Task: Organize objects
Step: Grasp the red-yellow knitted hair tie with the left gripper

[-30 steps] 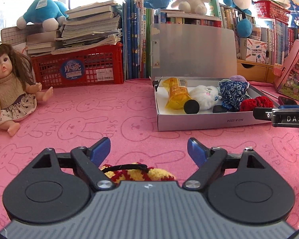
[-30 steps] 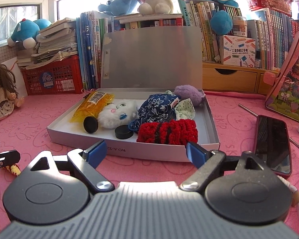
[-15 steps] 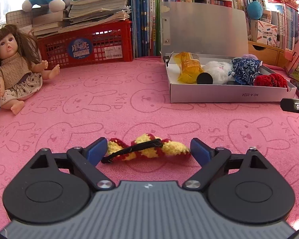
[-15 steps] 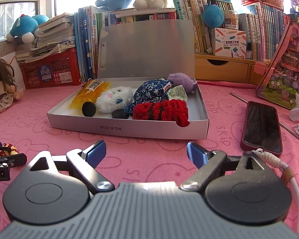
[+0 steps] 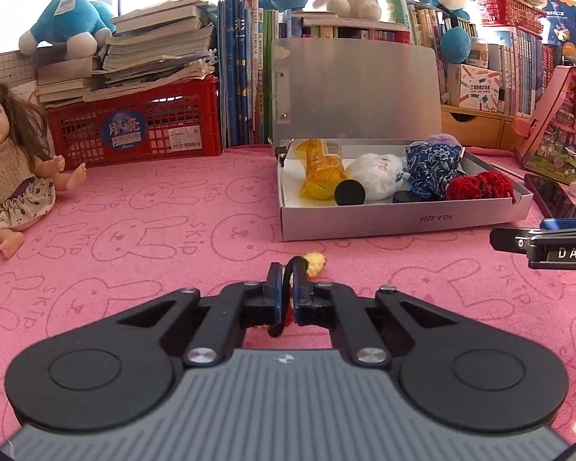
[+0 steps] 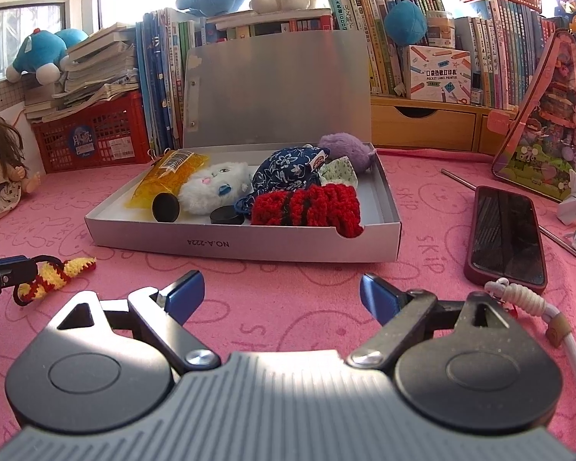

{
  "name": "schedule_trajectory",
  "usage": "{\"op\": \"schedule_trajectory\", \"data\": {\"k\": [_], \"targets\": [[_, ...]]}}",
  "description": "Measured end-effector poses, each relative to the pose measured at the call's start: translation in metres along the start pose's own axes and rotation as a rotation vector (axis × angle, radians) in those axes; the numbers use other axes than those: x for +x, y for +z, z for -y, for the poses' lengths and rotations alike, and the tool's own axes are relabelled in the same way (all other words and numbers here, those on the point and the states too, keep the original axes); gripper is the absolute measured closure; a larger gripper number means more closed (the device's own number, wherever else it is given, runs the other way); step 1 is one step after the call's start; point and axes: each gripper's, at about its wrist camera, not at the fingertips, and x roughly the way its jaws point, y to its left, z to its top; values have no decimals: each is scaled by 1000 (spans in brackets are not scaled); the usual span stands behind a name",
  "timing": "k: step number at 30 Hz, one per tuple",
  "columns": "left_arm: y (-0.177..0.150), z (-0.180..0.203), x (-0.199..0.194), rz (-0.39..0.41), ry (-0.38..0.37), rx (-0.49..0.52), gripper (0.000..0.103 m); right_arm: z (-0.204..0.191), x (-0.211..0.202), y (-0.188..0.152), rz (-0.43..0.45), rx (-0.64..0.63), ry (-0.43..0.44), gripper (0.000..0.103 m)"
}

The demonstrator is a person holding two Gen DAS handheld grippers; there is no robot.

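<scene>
My left gripper is shut on a yellow and red crocheted piece with a black loop, just above the pink cloth; its yellow tip pokes out past the fingers. In the right wrist view the piece hangs from the left gripper at the left edge. An open grey box holds a yellow tube, a white plush, a blue floral pouch, a red knit piece and a purple plush. My right gripper is open and empty before the box.
A phone with a white strap lies right of the box. A doll sits at the left. A red crate with stacked books, upright books and a wooden drawer unit line the back. A pink triangular case stands at the right.
My left gripper has closed on the crocheted piece, which lay between its open fingers before, and has lifted it. My right gripper has drawn back slightly and stayed open.
</scene>
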Motion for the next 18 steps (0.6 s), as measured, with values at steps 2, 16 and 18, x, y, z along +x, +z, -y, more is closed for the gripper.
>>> {"op": "schedule_trajectory", "data": {"k": [2,16,18], "targets": [[5,9,2,4,8,25,96,1,0,0,-1,8,0,10],[-3,9,33,-115,-37,11,76,4,1,0,-2,13,4,10],[-2,13,30,-93,-56,30,77,5,2,1,-3,16,5,10]]}}
